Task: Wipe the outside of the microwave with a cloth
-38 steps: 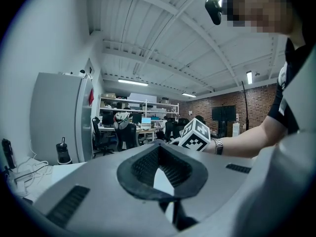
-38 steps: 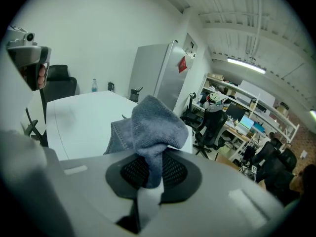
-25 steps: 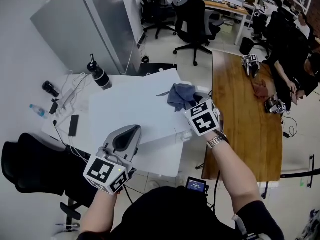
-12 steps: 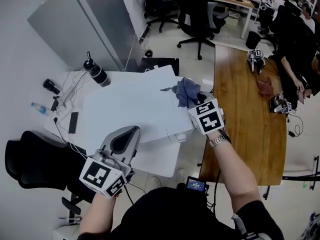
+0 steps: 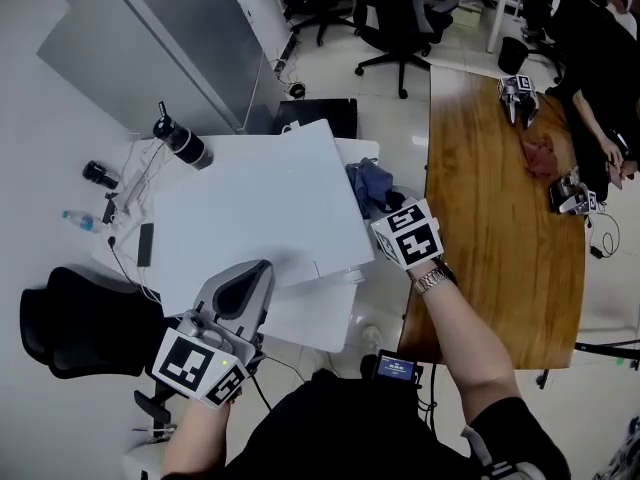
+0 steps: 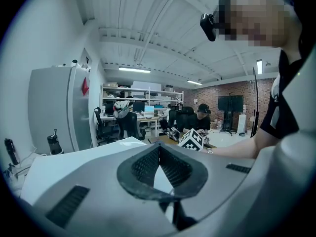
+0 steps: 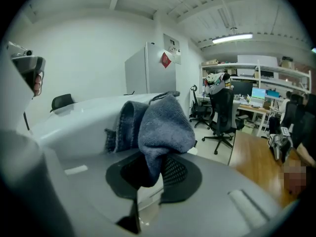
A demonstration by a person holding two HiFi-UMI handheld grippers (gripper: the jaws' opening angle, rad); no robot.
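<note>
Left gripper (image 6: 158, 149), nearest: shut tight on nothing, poised over the near left corner of the white microwave (image 5: 250, 208). Right gripper (image 7: 148, 174), farther and to the right: pinches a bunched blue-grey cloth (image 7: 158, 125) between closed jaws. Hangs at the microwave's right edge, cloth against or just beside the top of that side wall; cannot tell which. Probably a job for the right arm alone: wall immediately left of the cloth, running near to far.
</note>
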